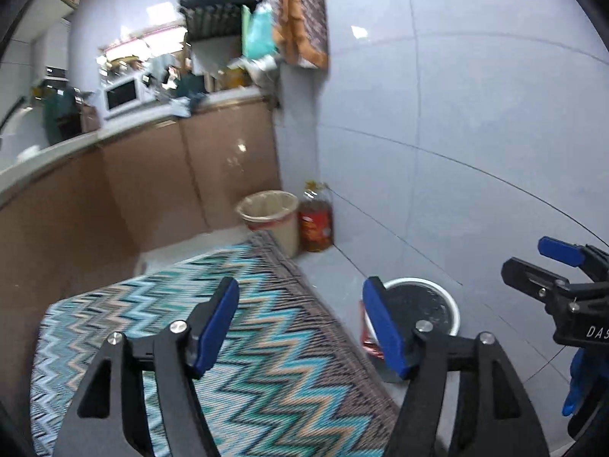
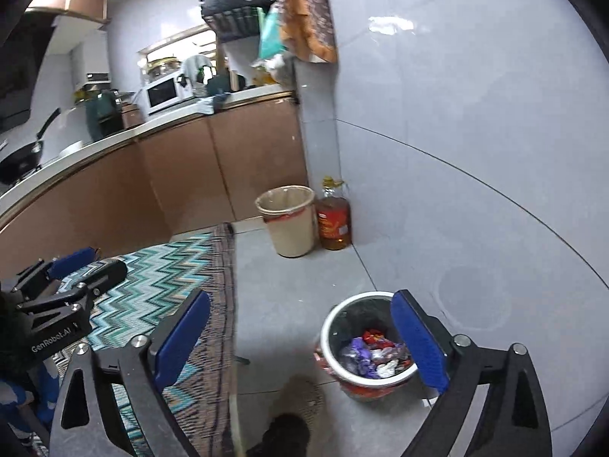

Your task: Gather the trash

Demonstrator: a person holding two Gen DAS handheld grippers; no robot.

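Left to right: the left gripper (image 1: 300,321) hangs over the zigzag rug (image 1: 236,342), jaws wide and empty. Past the rug's edge, the beige bin (image 2: 289,221) and the oil bottle (image 2: 334,219) stand side by side against the tiled wall. Nearer, the small red bin (image 2: 367,350) sits on the floor, holding crumpled wrappers (image 2: 375,354) in purple, red and white. The right gripper (image 2: 300,341) hovers above it, also spread wide with nothing between its fingers.

The risks, as I judge them: the red bin looks light, so a finger catching its rim could tip it and spill the wrappers across the floor. A pinch on the thin dark liner alone may tear it or slip off. The rug edge beside the feet could snag a step, and a wide swing toward the far bin might knock the oil bottle over.
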